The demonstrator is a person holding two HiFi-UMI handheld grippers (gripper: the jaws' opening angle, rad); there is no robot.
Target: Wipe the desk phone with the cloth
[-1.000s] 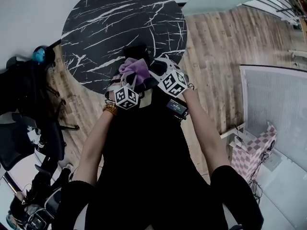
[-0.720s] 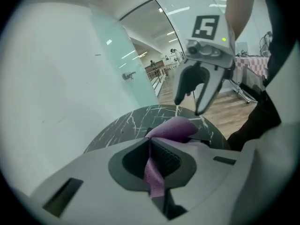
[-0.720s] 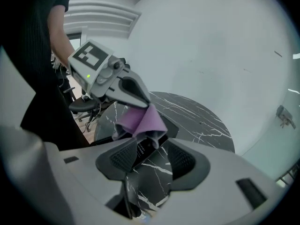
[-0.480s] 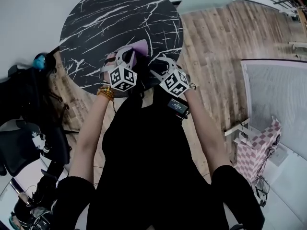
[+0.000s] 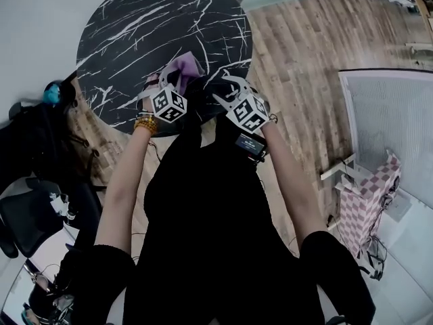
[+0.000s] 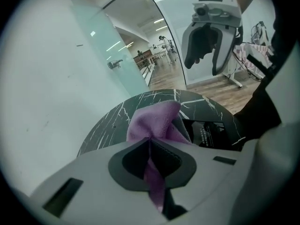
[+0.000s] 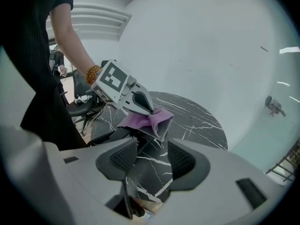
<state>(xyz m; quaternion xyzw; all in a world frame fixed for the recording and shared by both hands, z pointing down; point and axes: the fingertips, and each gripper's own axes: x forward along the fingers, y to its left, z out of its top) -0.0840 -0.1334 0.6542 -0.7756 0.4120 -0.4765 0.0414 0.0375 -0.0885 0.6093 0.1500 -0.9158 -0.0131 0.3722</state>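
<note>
The black desk phone (image 6: 207, 133) lies near the front edge of the round black marble table (image 5: 135, 26). In the head view the phone (image 5: 205, 89) is a dark shape between the two grippers, mostly hidden. My left gripper (image 6: 150, 142) is shut on a purple cloth (image 6: 155, 121), which bunches out past the jaws just left of the phone. In the right gripper view the cloth (image 7: 149, 119) hangs over the phone's (image 7: 116, 135) far end. My right gripper (image 7: 152, 156) is open, empty, and held above the table's near side.
Black office chairs (image 5: 37, 154) crowd the floor left of the table. To the right are wood flooring (image 5: 304, 59), a white grid panel (image 5: 396, 134) and a pink checkered item (image 5: 369, 205). A glass wall (image 6: 117, 50) rises behind the table.
My left gripper has carried the cloth forward, farther over the table and toward the phone. The right gripper has stayed beside it, shifting only slightly.
</note>
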